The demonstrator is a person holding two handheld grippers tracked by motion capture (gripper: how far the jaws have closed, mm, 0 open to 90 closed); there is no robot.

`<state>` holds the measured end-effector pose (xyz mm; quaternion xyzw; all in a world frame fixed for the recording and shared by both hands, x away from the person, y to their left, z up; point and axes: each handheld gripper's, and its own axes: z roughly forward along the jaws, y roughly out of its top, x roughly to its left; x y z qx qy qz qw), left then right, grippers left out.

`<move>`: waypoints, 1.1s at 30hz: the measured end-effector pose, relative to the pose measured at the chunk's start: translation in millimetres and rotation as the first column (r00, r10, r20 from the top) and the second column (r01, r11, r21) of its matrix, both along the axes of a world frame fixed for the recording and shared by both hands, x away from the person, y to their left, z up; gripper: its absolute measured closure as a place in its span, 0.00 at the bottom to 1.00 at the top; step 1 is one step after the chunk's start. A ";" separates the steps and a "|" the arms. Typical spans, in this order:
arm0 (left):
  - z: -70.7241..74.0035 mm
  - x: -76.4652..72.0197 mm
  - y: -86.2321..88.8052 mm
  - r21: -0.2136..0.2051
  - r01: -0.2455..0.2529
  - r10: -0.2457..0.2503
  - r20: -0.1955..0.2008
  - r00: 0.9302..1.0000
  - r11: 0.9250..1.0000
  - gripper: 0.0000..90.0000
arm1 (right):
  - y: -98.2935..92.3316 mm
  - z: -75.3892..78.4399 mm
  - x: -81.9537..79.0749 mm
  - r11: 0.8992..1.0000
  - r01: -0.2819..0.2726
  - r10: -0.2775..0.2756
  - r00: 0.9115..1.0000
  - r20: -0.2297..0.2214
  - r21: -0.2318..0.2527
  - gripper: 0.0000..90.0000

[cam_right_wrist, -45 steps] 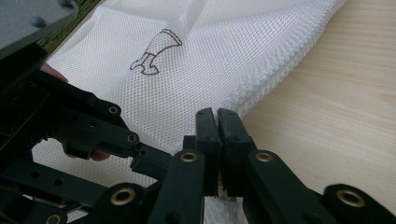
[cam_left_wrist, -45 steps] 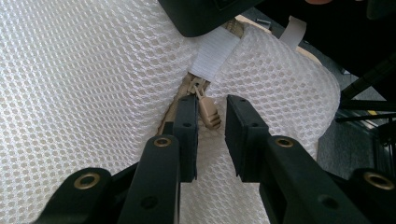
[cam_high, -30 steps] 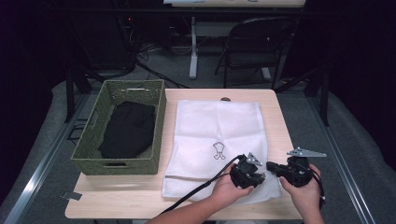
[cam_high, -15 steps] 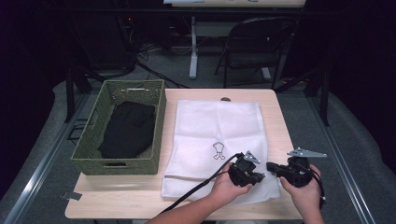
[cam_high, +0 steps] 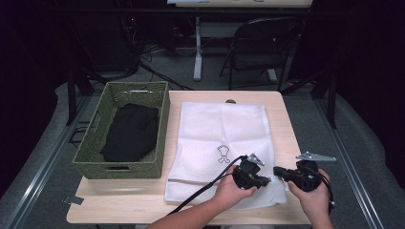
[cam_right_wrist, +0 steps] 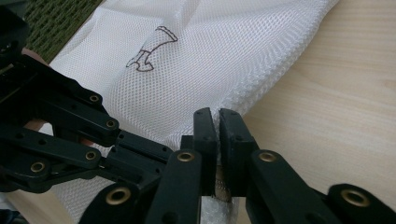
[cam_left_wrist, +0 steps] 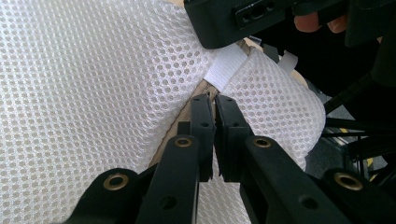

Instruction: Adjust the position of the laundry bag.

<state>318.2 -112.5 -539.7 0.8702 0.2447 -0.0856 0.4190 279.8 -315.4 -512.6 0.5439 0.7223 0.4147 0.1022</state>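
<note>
both grippers, left (cam_high: 260,180) and right (cam_high: 278,171), pinch the white mesh laundry bag's (cam_high: 222,138) near right corner, probably by the zipper; the bag's long axis runs away from them.

One mesh bag (cam_high: 222,143), one basket (cam_high: 93,148), one black cloth (cam_high: 130,132), two claws.

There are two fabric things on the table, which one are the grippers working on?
The white mesh bag lying flat on the table, pinched at its near edge; the black cloth lies apart, inside the green basket.
</note>
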 end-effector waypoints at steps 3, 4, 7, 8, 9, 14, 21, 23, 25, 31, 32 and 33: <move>-1.4 0.0 -0.8 -0.001 0.000 0.000 -0.006 1.000 1.000 0.97 | -3.7 -3.1 1.2 1.000 0.008 -0.007 1.000 -0.017 0.027 0.87; -1.5 -0.2 -0.9 0.003 -0.005 0.006 -0.010 1.000 1.000 0.97 | -4.3 -3.4 1.3 0.999 0.011 -0.010 1.000 -0.019 0.030 0.85; -2.4 0.7 -1.2 -0.008 -0.008 0.008 -0.015 1.000 1.000 0.97 | -6.6 -3.6 0.9 0.999 0.021 -0.020 1.000 -0.020 0.033 0.79; -2.7 1.4 -1.2 -0.010 -0.008 0.007 -0.012 1.000 1.000 0.97 | -7.0 -3.9 1.0 0.999 0.023 -0.022 1.000 -0.017 0.029 0.78; -3.1 1.9 -1.2 -0.013 -0.009 0.008 -0.014 1.000 1.000 0.97 | -7.2 -4.5 0.9 0.999 0.029 -0.028 0.999 -0.023 0.028 0.76; -4.1 4.2 -1.0 -0.021 -0.011 0.011 -0.023 1.000 1.000 0.97 | -7.6 -7.8 1.6 0.999 0.025 -0.024 0.999 -0.044 0.023 0.70; -4.1 4.8 -1.1 -0.017 -0.025 0.024 -0.026 0.999 1.000 0.97 | -6.3 -9.5 0.5 1.000 0.004 -0.003 0.998 -0.056 0.019 0.70; -4.0 4.8 -0.9 -0.016 -0.025 0.024 -0.024 0.999 1.000 0.97 | -6.1 -9.7 -0.2 1.000 0.002 -0.001 0.998 -0.065 0.016 0.71; -3.5 4.7 -0.8 -0.012 -0.026 0.026 -0.024 0.999 1.000 0.97 | -6.3 -10.5 -0.2 1.000 -0.002 0.003 0.998 -0.067 0.018 0.71; -4.5 4.5 -1.1 -0.027 -0.021 0.020 -0.025 0.999 0.999 0.97 | -6.1 -12.0 -0.7 1.000 -0.009 0.010 0.997 -0.079 0.016 0.72; -4.6 4.5 -1.1 -0.027 -0.020 0.020 -0.025 1.000 0.999 0.97 | -6.0 -11.9 -0.8 1.000 -0.009 0.010 0.997 -0.080 0.013 0.73; -4.7 4.6 -1.1 -0.028 -0.020 0.020 -0.025 0.999 0.999 0.97 | -5.9 -12.0 -0.8 1.000 -0.010 0.011 0.997 -0.081 0.012 0.73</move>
